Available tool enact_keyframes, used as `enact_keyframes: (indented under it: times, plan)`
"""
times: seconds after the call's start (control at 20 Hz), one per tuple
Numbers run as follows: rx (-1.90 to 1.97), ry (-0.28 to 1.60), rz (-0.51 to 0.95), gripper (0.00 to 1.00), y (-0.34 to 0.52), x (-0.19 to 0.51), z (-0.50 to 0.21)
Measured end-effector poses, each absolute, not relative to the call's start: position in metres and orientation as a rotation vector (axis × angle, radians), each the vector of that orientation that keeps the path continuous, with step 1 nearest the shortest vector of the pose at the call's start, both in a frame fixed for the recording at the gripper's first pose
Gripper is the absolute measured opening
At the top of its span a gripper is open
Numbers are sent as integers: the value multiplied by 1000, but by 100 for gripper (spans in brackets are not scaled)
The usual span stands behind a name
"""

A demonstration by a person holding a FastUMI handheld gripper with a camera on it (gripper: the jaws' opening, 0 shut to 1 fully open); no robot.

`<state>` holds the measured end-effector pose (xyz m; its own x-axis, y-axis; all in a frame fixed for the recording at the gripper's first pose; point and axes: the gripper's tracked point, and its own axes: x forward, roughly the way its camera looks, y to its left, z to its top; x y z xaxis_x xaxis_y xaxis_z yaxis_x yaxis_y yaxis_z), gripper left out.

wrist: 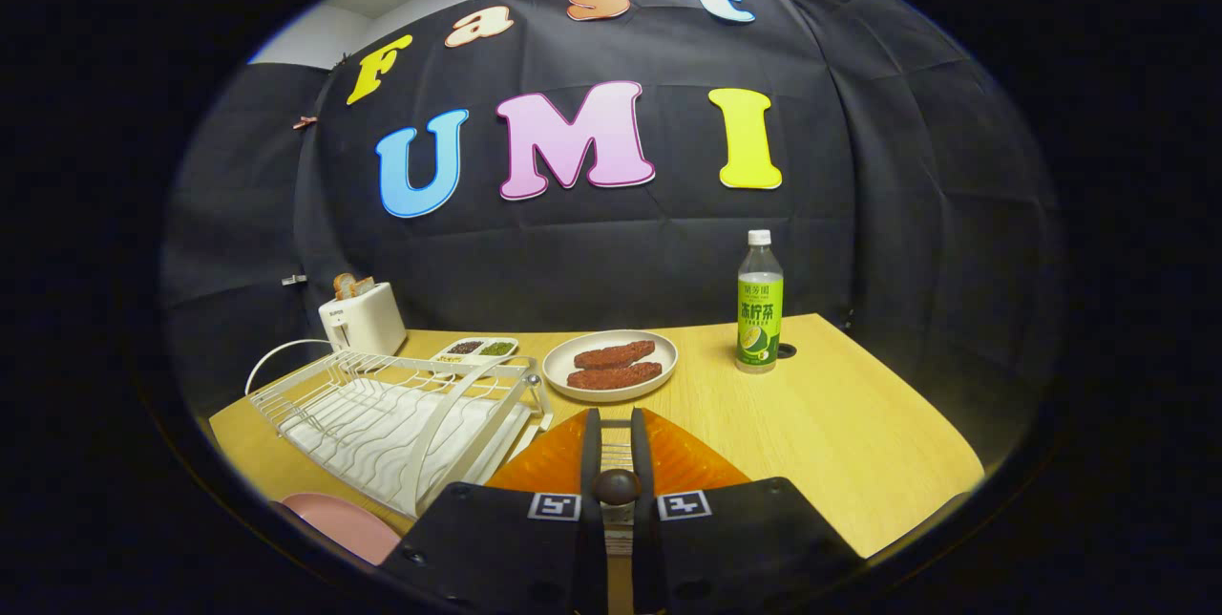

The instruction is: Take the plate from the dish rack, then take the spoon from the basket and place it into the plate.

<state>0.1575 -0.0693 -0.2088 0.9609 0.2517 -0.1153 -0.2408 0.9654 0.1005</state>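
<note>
the tongs clench what looks like one spoon handle over one orange basket; one pink plate alongside.

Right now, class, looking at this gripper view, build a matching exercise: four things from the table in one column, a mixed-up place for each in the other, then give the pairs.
Things:
1. toaster
2. green bottle
3. plate with two patties
4. orange basket

Places:
A. directly under the fingers
B. behind the dish rack
C. between divided dish and bottle
D. beside the table's round hole

Pairs: 1-B, 2-D, 3-C, 4-A
</note>
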Motion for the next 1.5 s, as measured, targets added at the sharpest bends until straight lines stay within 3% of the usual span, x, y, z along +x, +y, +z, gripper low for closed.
enact_keyframes:
  times: [0.4, 0.8, 1.1, 1.5]
  plan:
    - [33, 105, 257, 14, -67, 155, -128]
    - [60, 178, 337, 14, -4, 83, -68]
    - [111, 237, 417, 14, 75, 28, -89]
    - [136, 348, 529, 14, 154, -4, -187]
